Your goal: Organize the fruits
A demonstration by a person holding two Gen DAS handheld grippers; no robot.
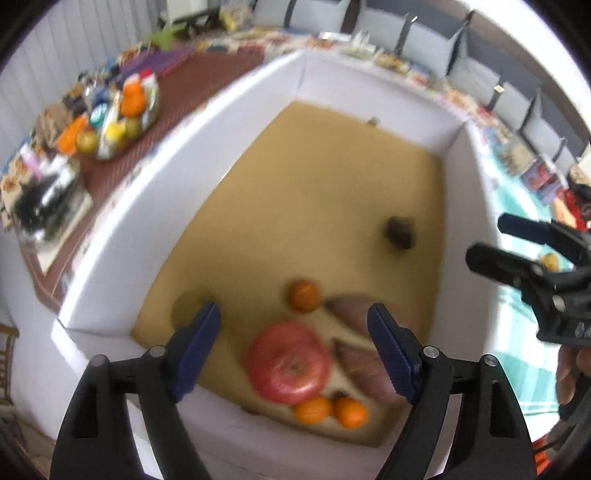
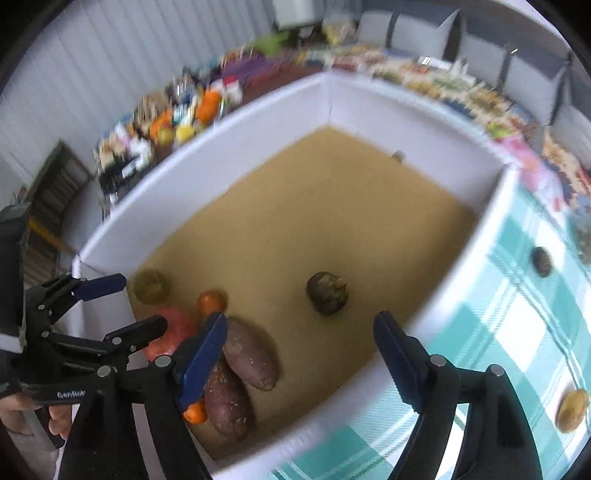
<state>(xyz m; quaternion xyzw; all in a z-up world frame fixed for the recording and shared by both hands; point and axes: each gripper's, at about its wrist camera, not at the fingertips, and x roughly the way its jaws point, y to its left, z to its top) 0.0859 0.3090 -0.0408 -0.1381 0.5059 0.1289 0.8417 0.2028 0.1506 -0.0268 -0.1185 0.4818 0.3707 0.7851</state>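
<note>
A white box (image 1: pixel 110 258) with a tan floor holds a red apple (image 1: pixel 290 363), three oranges (image 1: pixel 303 295), two purple sweet potatoes (image 1: pixel 365 365), a green fruit (image 1: pixel 186 306) and a dark round fruit (image 1: pixel 399 232). My left gripper (image 1: pixel 293 312) hangs open over the apple, its pads touching nothing. In the right wrist view my right gripper (image 2: pixel 302 320) is open above the box's near corner, empty, with the dark fruit (image 2: pixel 327 293) just beyond it and the sweet potatoes (image 2: pixel 251 354) by its left finger. On the cloth outside lie a dark fruit (image 2: pixel 542 261) and a yellow-brown fruit (image 2: pixel 572 406).
The box stands on a teal checked tablecloth (image 2: pixel 517 350). A tray of fruit and packets (image 1: pixel 118 118) sits on a brown table at the back left. Grey chairs (image 1: pixel 406 33) line the far side. The box walls (image 2: pixel 461 288) rise around the fruit.
</note>
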